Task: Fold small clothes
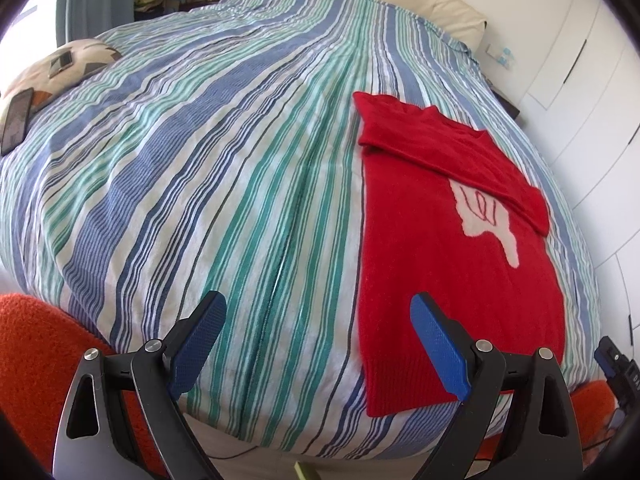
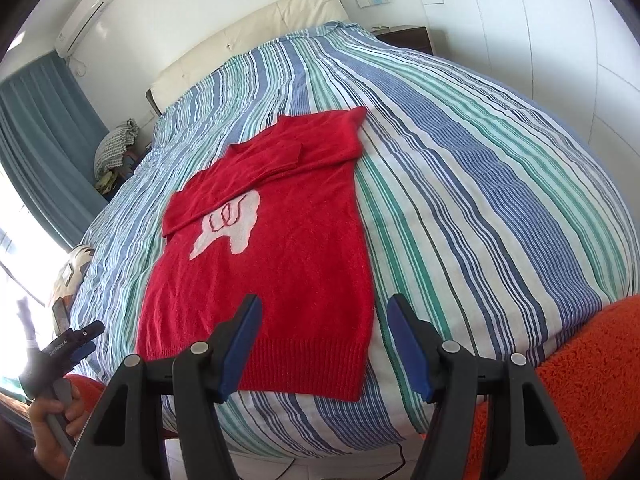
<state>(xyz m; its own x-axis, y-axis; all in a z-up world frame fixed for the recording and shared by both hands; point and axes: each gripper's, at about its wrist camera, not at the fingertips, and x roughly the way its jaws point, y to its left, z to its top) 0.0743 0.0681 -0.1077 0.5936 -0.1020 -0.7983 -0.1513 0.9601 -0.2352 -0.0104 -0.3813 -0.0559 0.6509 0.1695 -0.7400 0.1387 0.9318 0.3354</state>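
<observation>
A small red sweater [image 1: 448, 264] with a white hand design lies flat on the striped bed, both sleeves folded across its chest. It also shows in the right wrist view [image 2: 280, 256]. My left gripper [image 1: 318, 320] is open and empty, hovering above the bed's near edge, its right finger over the sweater's ribbed hem. My right gripper [image 2: 324, 320] is open and empty, just above the hem's right corner. The left gripper also shows at the far left of the right wrist view [image 2: 76, 340], held in a hand.
The bed has a blue, green and white striped cover [image 1: 208, 184]. A patterned cushion [image 1: 60, 68] with two phones lies at its far left. An orange blanket [image 2: 580, 384] hangs by the near edge. White wardrobe doors [image 1: 592, 48] stand to the right.
</observation>
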